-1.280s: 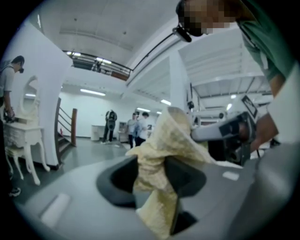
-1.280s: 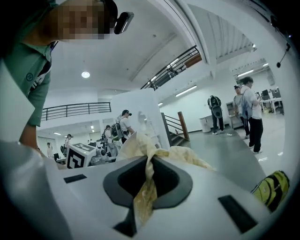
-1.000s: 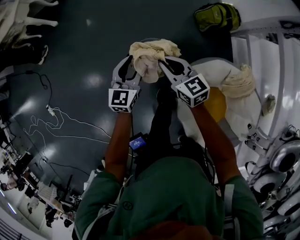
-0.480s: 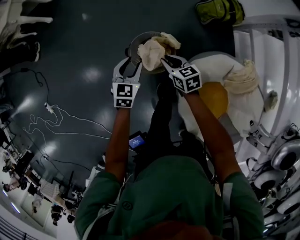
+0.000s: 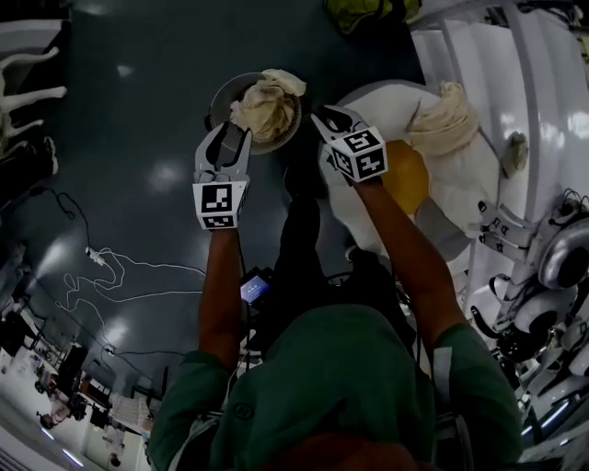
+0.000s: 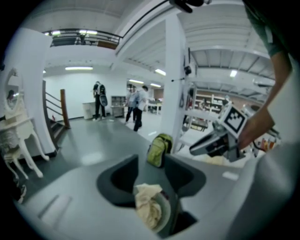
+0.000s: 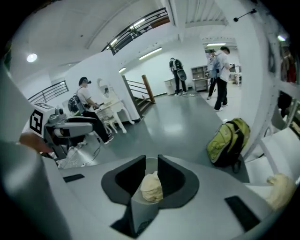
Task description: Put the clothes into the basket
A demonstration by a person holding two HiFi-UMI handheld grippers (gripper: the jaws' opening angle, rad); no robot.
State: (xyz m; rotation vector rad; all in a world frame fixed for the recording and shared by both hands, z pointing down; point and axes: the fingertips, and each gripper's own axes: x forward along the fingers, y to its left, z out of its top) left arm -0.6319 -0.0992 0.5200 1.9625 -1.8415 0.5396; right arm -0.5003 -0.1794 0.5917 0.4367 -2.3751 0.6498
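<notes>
Here the dark floor (image 5: 129, 138) fills most of the head view, and a white table (image 5: 479, 193) stands at 3 o'clock. The round grey basket (image 5: 221, 95) sits on the floor at 12 o'clock, with a green backpack (image 5: 363, 11) at its 1 o'clock. The left gripper (image 5: 230, 138) hangs at the basket's 7 o'clock, jaws wide apart and empty. The right gripper (image 5: 327, 118) hangs at its 3 o'clock. Its jaws have just been opening to a narrow gap and clamp nothing. One cream cloth (image 5: 267, 106) lies inside the basket. A second cream cloth (image 5: 446, 120) rests on the table.
</notes>
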